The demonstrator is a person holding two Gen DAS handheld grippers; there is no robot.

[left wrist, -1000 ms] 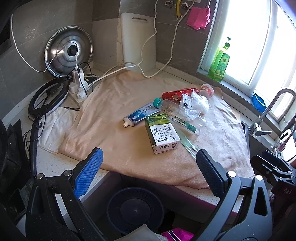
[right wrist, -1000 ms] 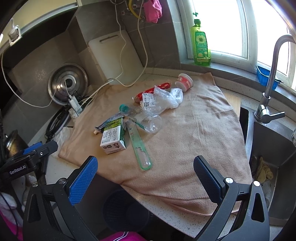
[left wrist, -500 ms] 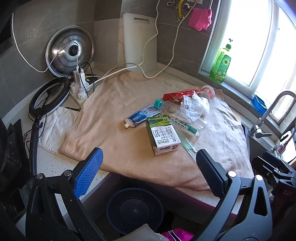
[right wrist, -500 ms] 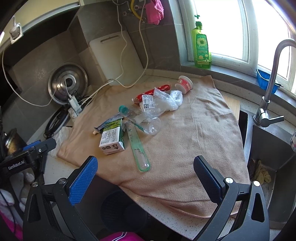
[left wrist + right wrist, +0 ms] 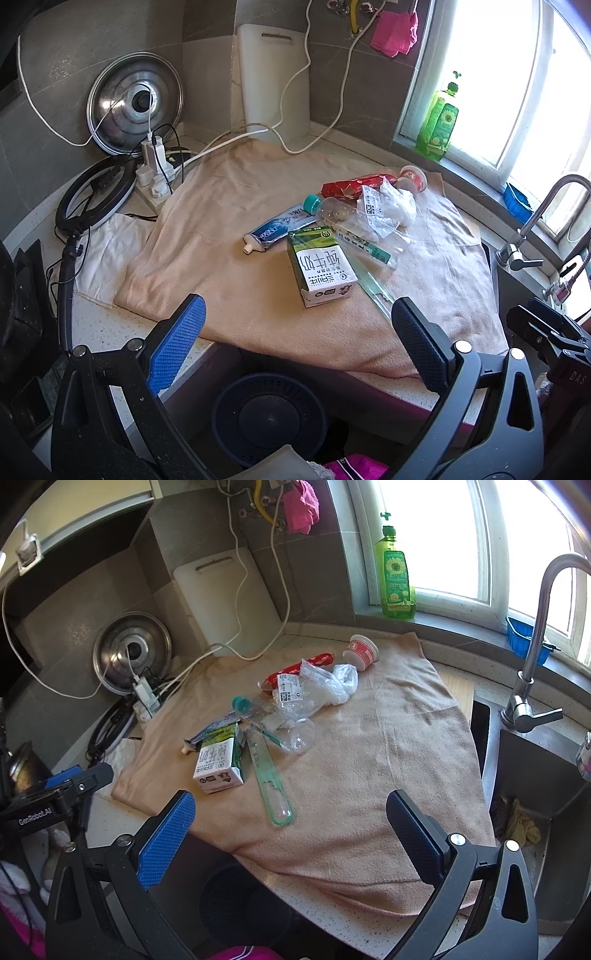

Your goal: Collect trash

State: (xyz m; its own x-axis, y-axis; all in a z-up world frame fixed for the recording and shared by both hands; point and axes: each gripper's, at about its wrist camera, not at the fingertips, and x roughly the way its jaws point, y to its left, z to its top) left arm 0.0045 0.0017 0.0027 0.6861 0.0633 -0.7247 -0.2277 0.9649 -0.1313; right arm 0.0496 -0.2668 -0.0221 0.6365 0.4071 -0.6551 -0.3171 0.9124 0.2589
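Above the towel point(image 5: 229, 280), both grippers point(image 5: 295, 339) point(image 5: 291, 830) hang spread, empty — the milk carton point(image 5: 321, 269) (overlapping a green strip point(image 5: 267, 775)) could drag it along.

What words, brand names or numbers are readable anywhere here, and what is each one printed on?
"GenRobot.AI": white letters on the black left gripper body, right wrist view.
"DAS": partial, on the black right gripper body, left wrist view.
"纯牛奶": large characters on the green-and-white milk carton.
"30": on the white label of the clear plastic bag.
Blue-and-white toothpaste tube and green dish soap bottle: print too blurred.
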